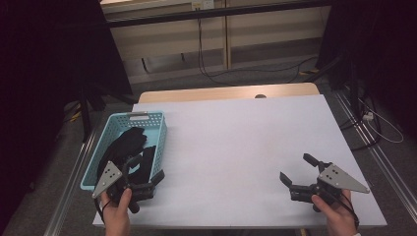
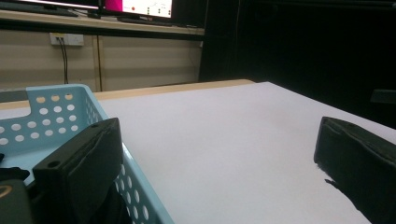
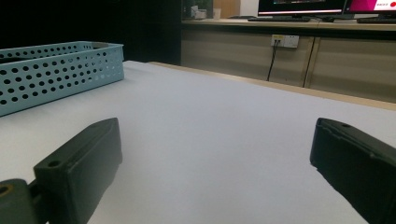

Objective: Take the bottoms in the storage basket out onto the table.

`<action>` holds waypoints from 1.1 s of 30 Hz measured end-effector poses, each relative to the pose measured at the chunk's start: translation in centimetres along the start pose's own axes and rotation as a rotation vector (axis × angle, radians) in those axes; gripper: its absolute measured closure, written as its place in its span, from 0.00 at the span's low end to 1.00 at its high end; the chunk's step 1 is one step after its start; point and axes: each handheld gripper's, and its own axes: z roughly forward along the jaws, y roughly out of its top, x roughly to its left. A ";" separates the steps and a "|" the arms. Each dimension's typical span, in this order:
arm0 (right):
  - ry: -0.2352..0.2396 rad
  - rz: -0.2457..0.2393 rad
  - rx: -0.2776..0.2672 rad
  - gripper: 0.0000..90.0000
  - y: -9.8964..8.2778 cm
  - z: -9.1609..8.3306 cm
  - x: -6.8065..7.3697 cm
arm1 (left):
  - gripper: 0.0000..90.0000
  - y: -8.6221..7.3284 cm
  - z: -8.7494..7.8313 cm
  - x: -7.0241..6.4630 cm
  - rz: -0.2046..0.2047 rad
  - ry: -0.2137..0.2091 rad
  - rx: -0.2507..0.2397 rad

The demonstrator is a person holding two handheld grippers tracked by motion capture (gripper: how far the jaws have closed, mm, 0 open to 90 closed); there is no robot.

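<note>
We cannot make out what the dark items (image 1: 129, 142) in the light blue basket (image 1: 156, 129) are in the high view: they read as one black mass, and the left gripper (image 1: 145, 173) covers their near end. In the left gripper view the basket (image 2: 56, 112) is cut by the left and bottom edges, one jaw hiding its inside. In the right gripper view the basket (image 3: 60, 74) runs off the left edge, contents out of sight. The screens (image 3: 303, 5) on the far desk are cropped by the top edge, their text too small to read

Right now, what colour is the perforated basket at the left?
Light blue, the basket shows best in the right gripper view.
</note>
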 end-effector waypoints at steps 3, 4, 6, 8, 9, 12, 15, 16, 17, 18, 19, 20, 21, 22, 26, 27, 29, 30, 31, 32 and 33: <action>0.003 0.009 0.001 0.02 0.0 0.1 -0.1 | 0.01 -0.1 0.0 -0.1 -0.001 -0.001 0.006; 0.000 0.011 0.000 0.02 0.0 0.1 -0.1 | 0.01 -0.1 0.0 -0.2 0.001 -0.002 0.007; 0.007 0.009 -0.002 0.02 0.1 0.1 0.0 | 0.01 -0.1 -0.1 -0.2 -0.002 -0.002 0.006; 0.012 0.004 -0.001 0.02 0.1 0.1 0.1 | 0.01 0.2 -0.3 -0.4 0.004 -0.002 0.001; 0.012 0.004 -0.001 0.02 0.1 0.1 0.1 | 0.01 0.2 -0.3 -0.4 0.004 -0.002 0.001; 0.020 0.004 -0.001 0.02 0.2 0.1 0.2 | 0.01 0.5 -0.4 -0.6 0.003 -0.010 -0.008; 0.022 -0.001 -0.003 0.02 0.2 0.2 0.4 | 0.01 0.6 -0.5 -0.6 0.004 -0.019 -0.005; 0.026 -0.001 -0.002 0.02 0.3 0.2 0.4 | 0.01 0.7 -0.6 -0.5 0.003 -0.019 -0.005; 0.026 -0.001 -0.002 0.02 0.3 0.2 0.4 | 0.01 0.7 -0.6 -0.5 0.003 -0.019 -0.005; 0.029 0.000 -0.002 0.02 0.2 0.3 0.4 | 0.01 0.8 -0.6 -0.5 0.003 -0.021 -0.006; 0.034 0.002 0.001 0.02 0.2 0.3 0.4 | 0.01 1.0 -0.7 -0.6 -0.004 -0.022 -0.011; 0.034 0.002 0.003 0.02 0.2 0.3 0.4 | 0.01 1.1 -0.7 -0.6 0.002 -0.023 -0.008; 0.033 0.002 0.005 0.02 0.2 0.2 0.4 | 0.01 1.3 -0.7 -0.7 -0.001 -0.026 -0.010; 0.036 0.004 0.004 0.02 0.2 0.1 0.4 | 0.01 1.4 -0.7 -0.7 0.002 -0.028 -0.012; 0.041 0.005 0.002 0.02 0.2 0.0 0.4 | 0.01 2.0 -0.7 -0.9 0.019 -0.036 -0.006; 0.043 0.006 0.003 0.02 0.2 0.0 0.4 | 0.01 2.2 -0.6 -1.0 0.027 -0.039 -0.006; 0.047 0.005 0.007 0.02 0.1 0.0 0.5 | 0.01 2.5 -0.5 -1.1 0.039 -0.045 -0.005; 0.047 0.005 0.007 0.02 0.1 0.0 0.5 | 0.01 2.6 -0.4 -1.1 0.027 -0.047 -0.009; 0.050 0.005 0.006 0.02 0.2 0.1 0.4 | 0.01 2.7 -0.3 -1.1 0.030 -0.052 -0.005; 0.049 0.009 0.004 0.02 0.2 0.2 0.5 | 0.01 2.8 -0.1 -1.0 0.036 -0.053 0.002; 0.050 0.014 0.002 0.02 0.3 0.4 0.5 | 0.01 2.8 -0.1 -1.0 0.036 -0.053 0.002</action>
